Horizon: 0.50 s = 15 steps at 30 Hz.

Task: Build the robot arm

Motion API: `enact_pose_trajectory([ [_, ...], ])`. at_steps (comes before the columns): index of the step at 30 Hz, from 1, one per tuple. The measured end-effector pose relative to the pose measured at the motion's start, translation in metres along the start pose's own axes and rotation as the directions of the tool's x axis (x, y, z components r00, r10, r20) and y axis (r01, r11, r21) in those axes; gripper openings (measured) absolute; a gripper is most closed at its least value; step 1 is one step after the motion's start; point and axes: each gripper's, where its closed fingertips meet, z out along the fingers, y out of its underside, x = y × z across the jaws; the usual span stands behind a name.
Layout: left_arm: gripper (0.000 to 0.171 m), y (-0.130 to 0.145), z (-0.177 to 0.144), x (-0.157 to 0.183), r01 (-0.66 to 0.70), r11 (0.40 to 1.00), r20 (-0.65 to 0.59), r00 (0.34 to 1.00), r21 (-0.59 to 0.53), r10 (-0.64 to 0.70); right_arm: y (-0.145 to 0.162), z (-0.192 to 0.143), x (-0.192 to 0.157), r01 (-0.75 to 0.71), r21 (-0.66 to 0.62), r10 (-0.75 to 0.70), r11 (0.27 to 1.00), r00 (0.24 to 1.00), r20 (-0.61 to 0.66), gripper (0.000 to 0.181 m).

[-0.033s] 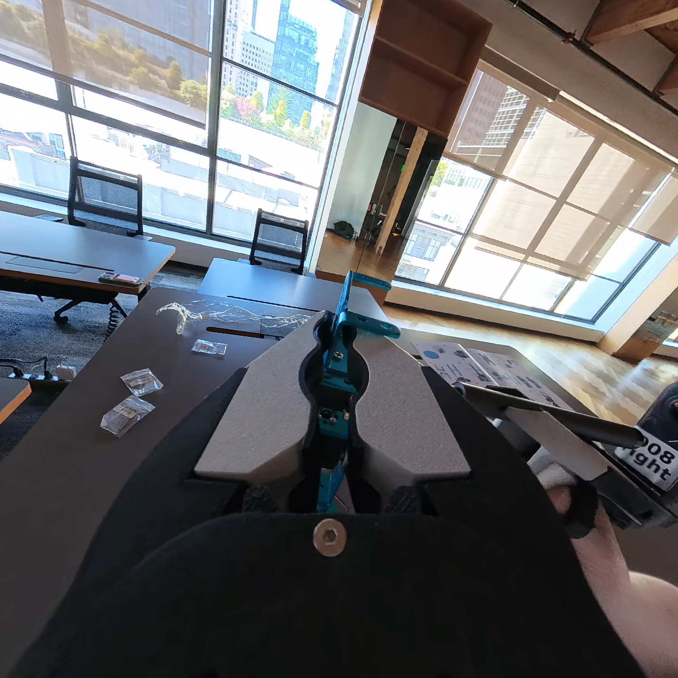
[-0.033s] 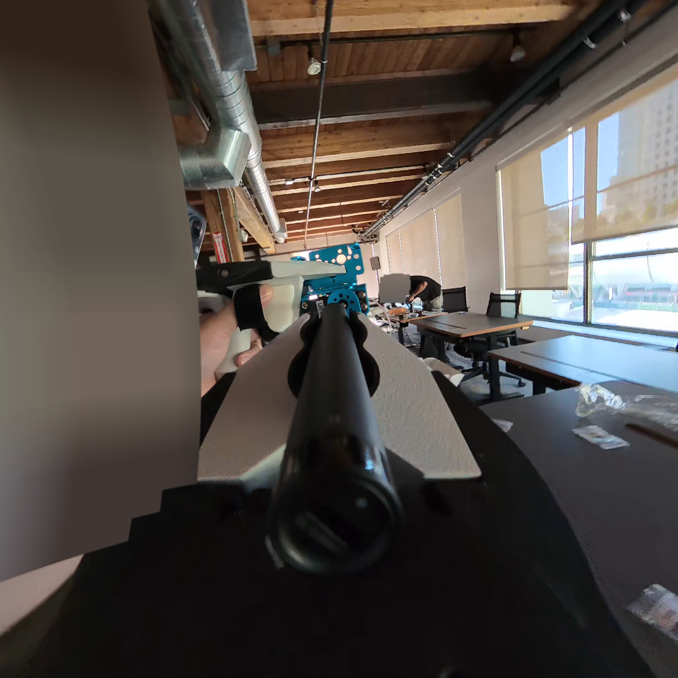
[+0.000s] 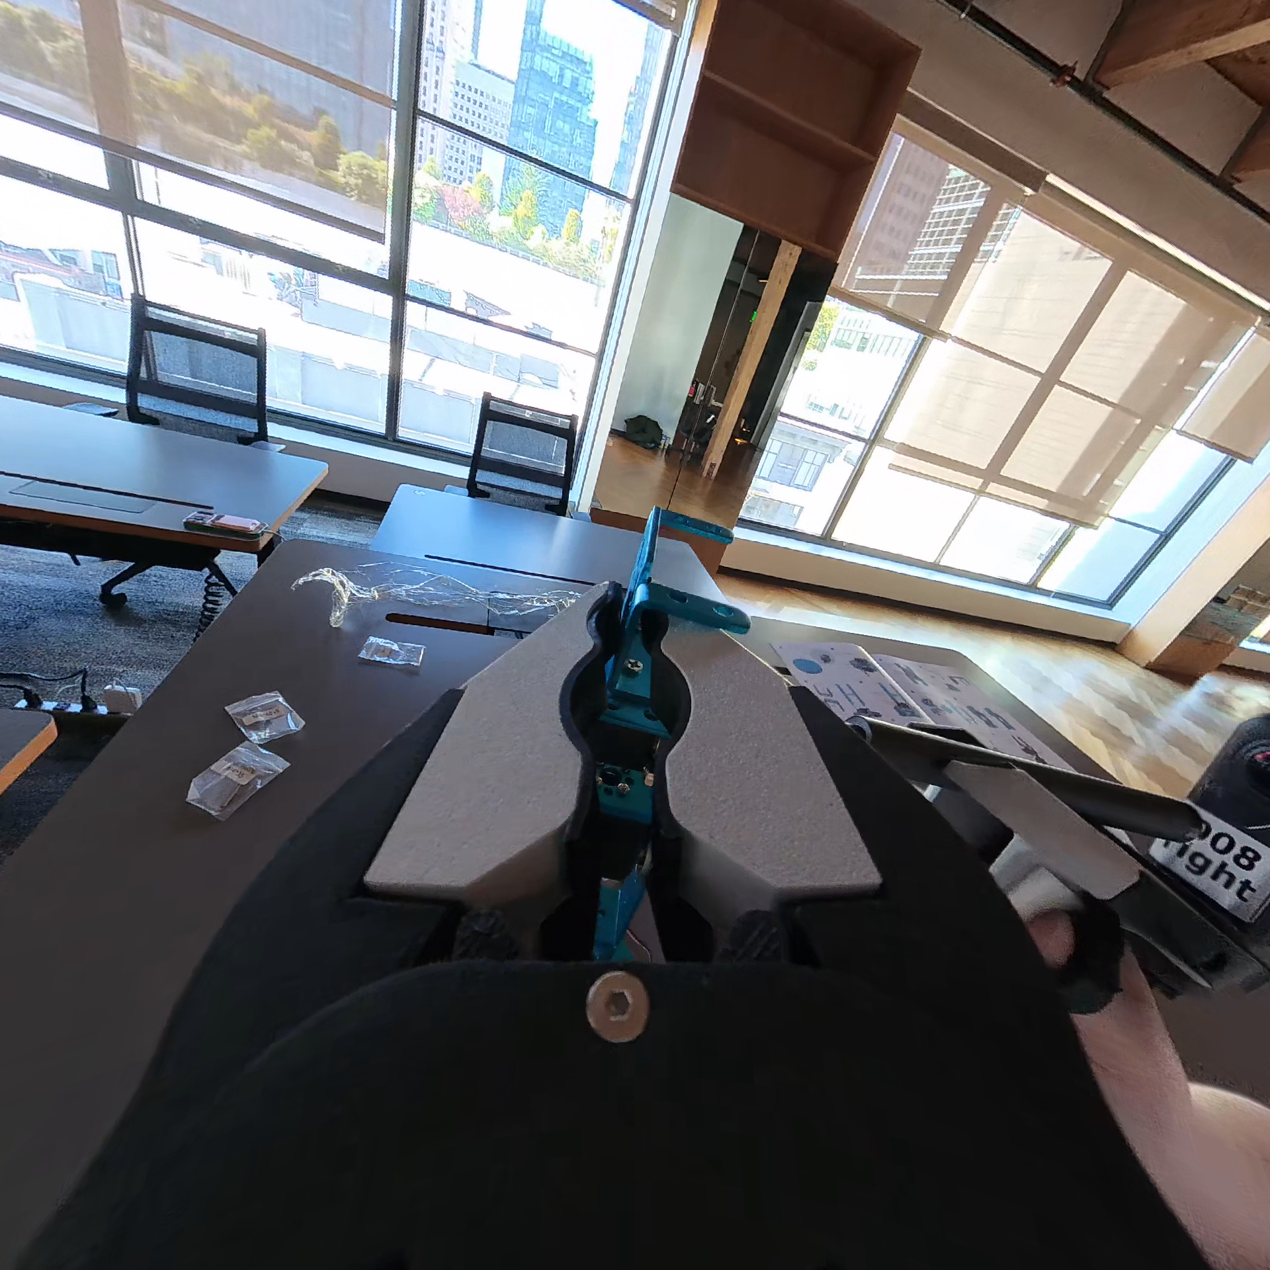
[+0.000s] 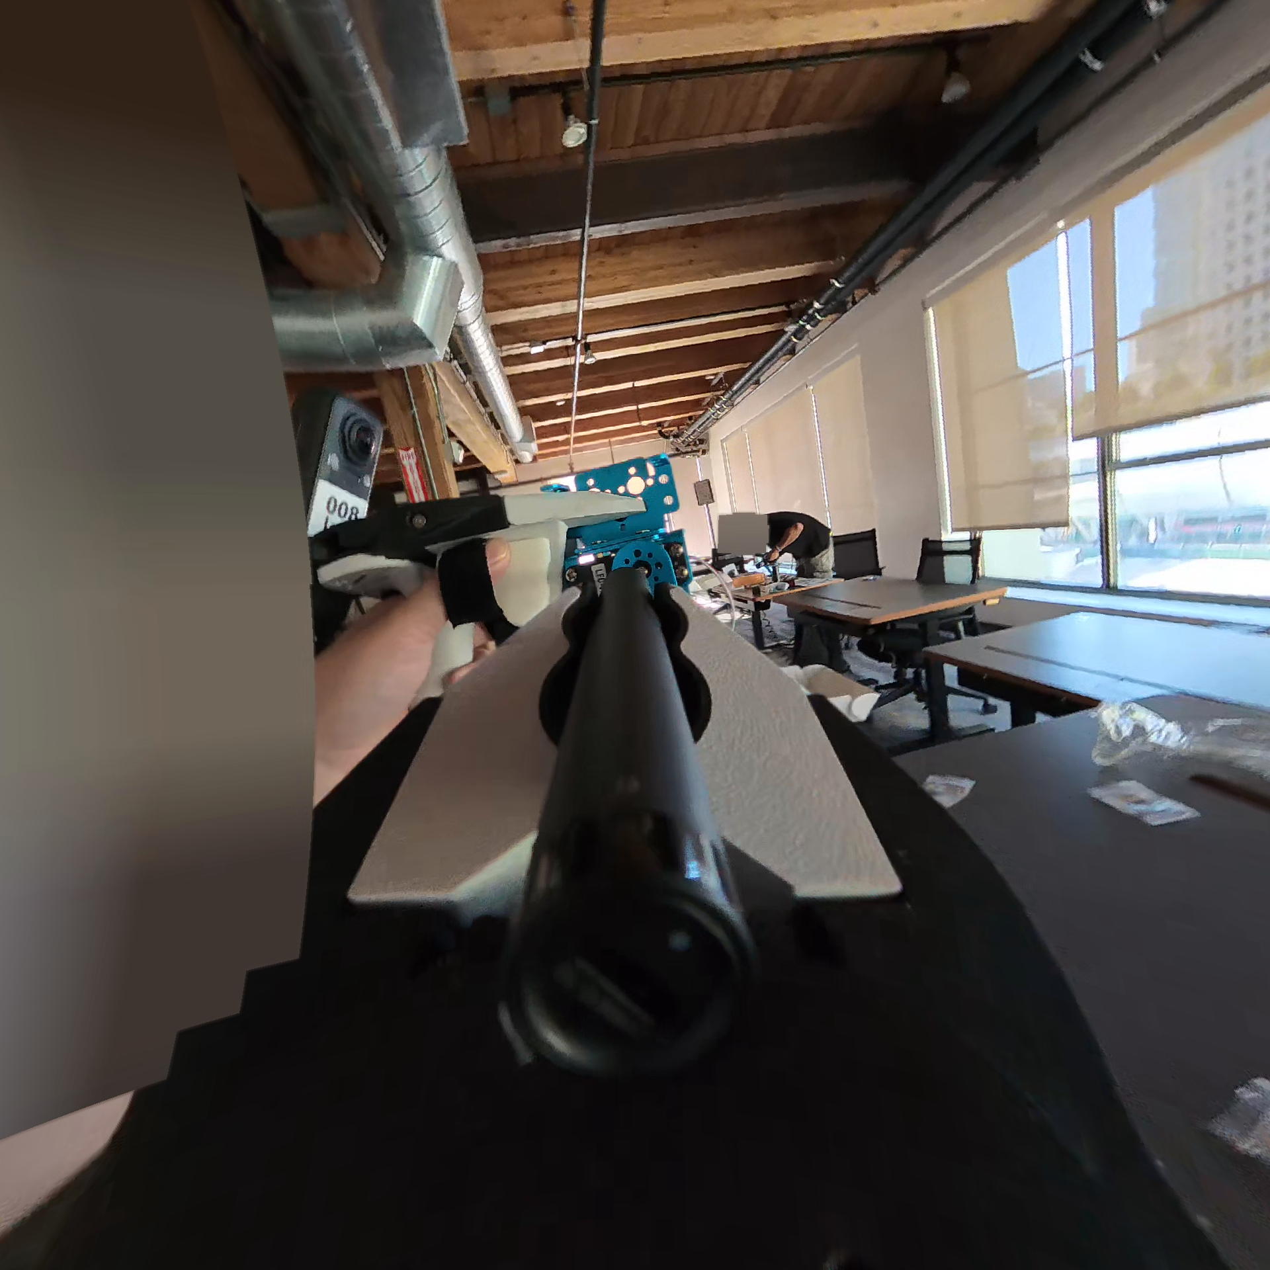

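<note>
Clamping a blue bracket assembly, left gripper faces screwdriver.

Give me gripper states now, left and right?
Left gripper: shut on the blue metal bracket assembly.
Right gripper: shut on the black screwdriver, tip at the blue assembly.
</note>
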Motion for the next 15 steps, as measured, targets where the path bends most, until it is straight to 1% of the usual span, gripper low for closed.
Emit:
enact_pose_trajectory([
  [2,0.004,-0.0002,0.0008,-0.0008,-0.011,1.0,0.01,1.0,0.006,0.011,0.0008,0.0002,0.0021,-0.073,0.014,0.073,0.997,0.997,-0.023,0.017],
  [6,0.004,-0.0007,0.0005,-0.0012,-0.025,0.999,0.017,1.0,0.02,0.024,-0.001,0.0008,0.0029,-0.167,0.059,0.17,0.984,0.983,-0.062,0.017],
  [10,0.003,-0.0007,-0.0005,-0.001,-0.034,0.999,0.021,0.999,0.037,0.034,-0.004,0.0013,0.0083,-0.33,0.123,0.342,0.936,0.936,-0.087,0.018],
  [11,0.003,-0.0008,-0.0008,-0.0012,-0.031,0.999,0.017,0.999,0.04,0.03,-0.004,0.0013,0.0086,-0.349,0.136,0.362,0.927,0.927,-0.093,0.018],
  [13,0.003,-0.0009,-0.0011,-0.0015,-0.018,0.999,0.001,1.0,0.042,0.018,-0.0042,0.0016,0.0065,-0.325,0.147,0.343,0.934,0.933,-0.111,0.018],
  [15,0.003,-0.001,-0.0011,-0.0015,-0.005,0.999,-0.017,1.0,0.034,0.006,-0.0043,0.0018,0.0025,-0.252,0.145,0.271,0.957,0.954,-0.129,0.018],
])
